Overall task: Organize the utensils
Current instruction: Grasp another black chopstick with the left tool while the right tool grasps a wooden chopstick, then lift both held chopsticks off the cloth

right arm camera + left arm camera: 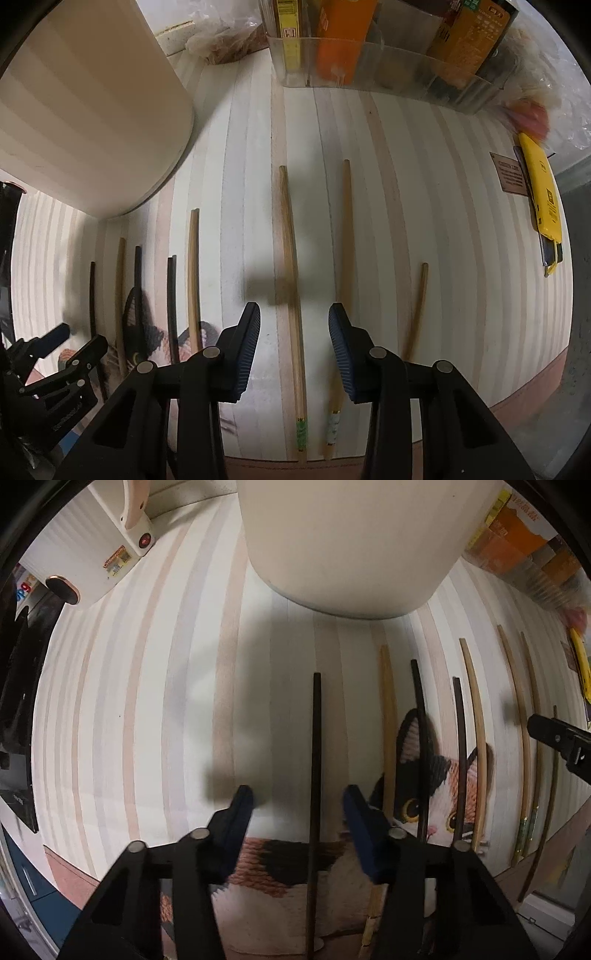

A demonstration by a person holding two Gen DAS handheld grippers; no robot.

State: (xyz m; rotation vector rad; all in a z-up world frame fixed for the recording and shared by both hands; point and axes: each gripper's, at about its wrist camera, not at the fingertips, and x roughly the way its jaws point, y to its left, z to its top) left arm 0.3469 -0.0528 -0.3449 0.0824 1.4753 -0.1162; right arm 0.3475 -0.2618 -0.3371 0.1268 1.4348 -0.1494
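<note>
Our right tongs [294, 325] hang spread wide over a row of chopsticks on the striped cloth surface [461, 229].

Between our blue ribbed pads [248, 343] lies a long pale wooden chopstick with a green band [291, 280], untouched. Just right of it we see a second light wooden chopstick [345, 221], then a shorter tan one [417, 306]. Dark thin chopsticks [170, 306] lie to the left, near a large cream cylindrical container [92, 118]. A yellow utility knife [541, 195] rests far right.

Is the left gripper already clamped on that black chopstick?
No. The left gripper is open, and the black chopstick lies flat on the striped mat between its fingers, touching neither pad.
</note>
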